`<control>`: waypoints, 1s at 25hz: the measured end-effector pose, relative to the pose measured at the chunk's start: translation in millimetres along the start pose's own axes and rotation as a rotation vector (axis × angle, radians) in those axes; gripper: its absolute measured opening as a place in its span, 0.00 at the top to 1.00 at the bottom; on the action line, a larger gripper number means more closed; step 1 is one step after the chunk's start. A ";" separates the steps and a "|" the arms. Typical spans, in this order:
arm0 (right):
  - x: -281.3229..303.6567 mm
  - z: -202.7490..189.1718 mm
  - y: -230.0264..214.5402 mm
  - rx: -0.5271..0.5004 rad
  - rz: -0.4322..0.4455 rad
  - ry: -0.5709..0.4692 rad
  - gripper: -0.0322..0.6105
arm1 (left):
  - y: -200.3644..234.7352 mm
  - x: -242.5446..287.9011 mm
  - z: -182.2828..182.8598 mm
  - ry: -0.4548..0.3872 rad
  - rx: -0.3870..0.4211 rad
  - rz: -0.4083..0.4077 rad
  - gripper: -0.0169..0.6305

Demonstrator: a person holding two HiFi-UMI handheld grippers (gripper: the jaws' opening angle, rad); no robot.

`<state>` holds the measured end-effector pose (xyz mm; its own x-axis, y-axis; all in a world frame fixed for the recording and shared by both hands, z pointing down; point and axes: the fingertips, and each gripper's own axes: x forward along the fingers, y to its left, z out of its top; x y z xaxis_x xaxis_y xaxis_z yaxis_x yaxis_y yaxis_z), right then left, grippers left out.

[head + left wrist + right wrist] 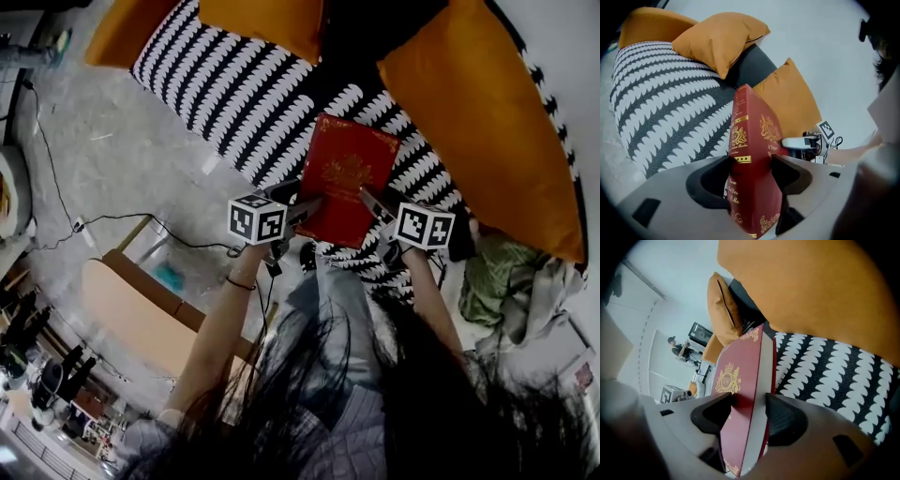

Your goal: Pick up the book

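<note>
A red book [345, 176] with gold ornaments is held over the black-and-white patterned sofa [225, 89]. My left gripper [306, 208] clamps the book's near left corner, my right gripper [373, 204] its near right corner. In the left gripper view the book [752, 136] stands spine-on between the jaws of my left gripper [751, 169], both pads pressed on its covers. In the right gripper view the book [740, 380] shows its cover and page edge, and my right gripper [750, 409] is shut across its thickness.
Orange cushions [478, 122] [267, 23] lean on the sofa behind the book. A wooden table [141, 314] and cables [112, 220] are on the floor at left, a green cloth [492, 281] at right. A person [678, 348] stands far off.
</note>
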<state>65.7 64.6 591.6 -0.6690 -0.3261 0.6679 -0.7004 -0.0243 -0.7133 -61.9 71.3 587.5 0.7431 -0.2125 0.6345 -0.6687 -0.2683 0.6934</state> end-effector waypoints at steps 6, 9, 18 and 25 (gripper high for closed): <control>-52.3 16.0 73.1 -0.086 0.004 -0.037 0.57 | -52.7 -63.5 26.7 -0.056 0.062 -0.015 0.52; -77.1 11.7 98.0 -0.130 0.004 -0.052 0.58 | -77.0 -86.3 25.1 -0.076 0.087 -0.017 0.52; -114.4 -6.1 171.3 -0.198 0.021 -0.078 0.58 | -115.8 -163.1 18.1 -0.189 0.092 0.000 0.52; -150.5 -13.1 231.0 -0.268 0.039 -0.107 0.58 | -152.1 -222.0 20.7 -0.260 0.121 0.004 0.52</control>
<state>1.4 120.5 329.1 -0.6764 -0.4203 0.6049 -0.7251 0.2356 -0.6471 -124.6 139.8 334.2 0.7322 -0.4431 0.5173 -0.6754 -0.3740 0.6356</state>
